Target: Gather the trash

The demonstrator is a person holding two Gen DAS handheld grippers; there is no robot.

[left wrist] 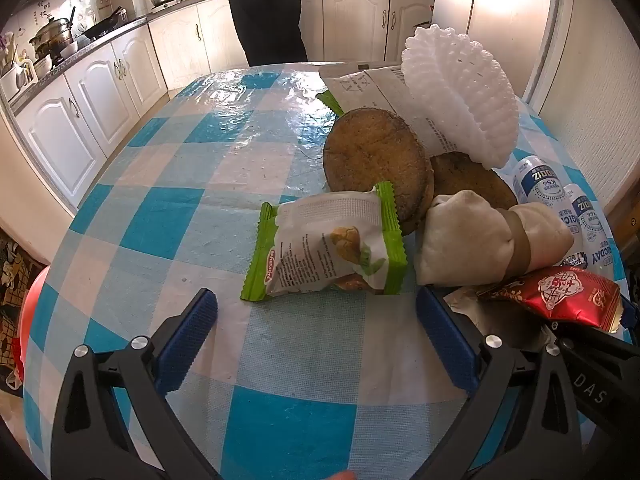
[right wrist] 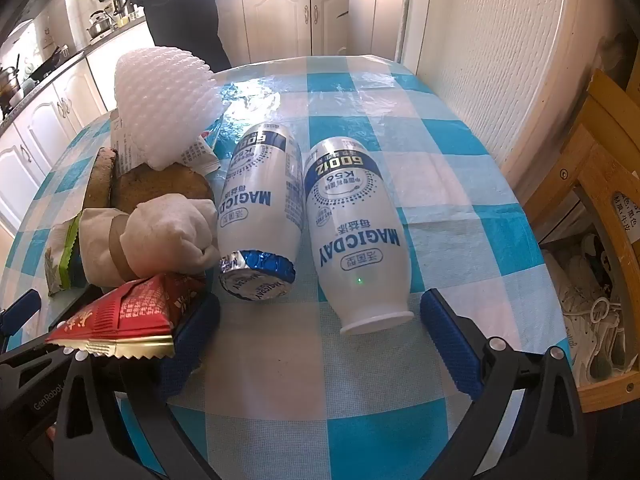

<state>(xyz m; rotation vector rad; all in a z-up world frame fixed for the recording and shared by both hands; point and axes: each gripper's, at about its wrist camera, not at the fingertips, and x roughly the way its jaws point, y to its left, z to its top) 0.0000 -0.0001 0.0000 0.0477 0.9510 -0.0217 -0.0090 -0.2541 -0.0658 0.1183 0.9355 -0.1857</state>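
Note:
My left gripper (left wrist: 316, 316) is open and empty, just short of a green-and-white snack wrapper (left wrist: 328, 246) on the checked table. To its right lie a rolled beige cloth bundle (left wrist: 492, 240), a red snack packet (left wrist: 560, 296), two brown round slices (left wrist: 376, 160), a white foam fruit net (left wrist: 460, 96) and printed paper (left wrist: 372, 84). My right gripper (right wrist: 320, 316) is open and empty, its jaws on either side of the necks of two white MAGICDAY bottles (right wrist: 352, 220) (right wrist: 260, 208) lying side by side. The red packet (right wrist: 124, 316) rests on its left finger.
The table (left wrist: 240, 184) has a blue-and-white checked cover. A person (left wrist: 264, 8) stands at the kitchen counter behind. White cabinets (left wrist: 92, 92) line the left. A wooden rack with shoes (right wrist: 592, 264) stands at the table's right edge. A red object (left wrist: 28, 320) sits below the left edge.

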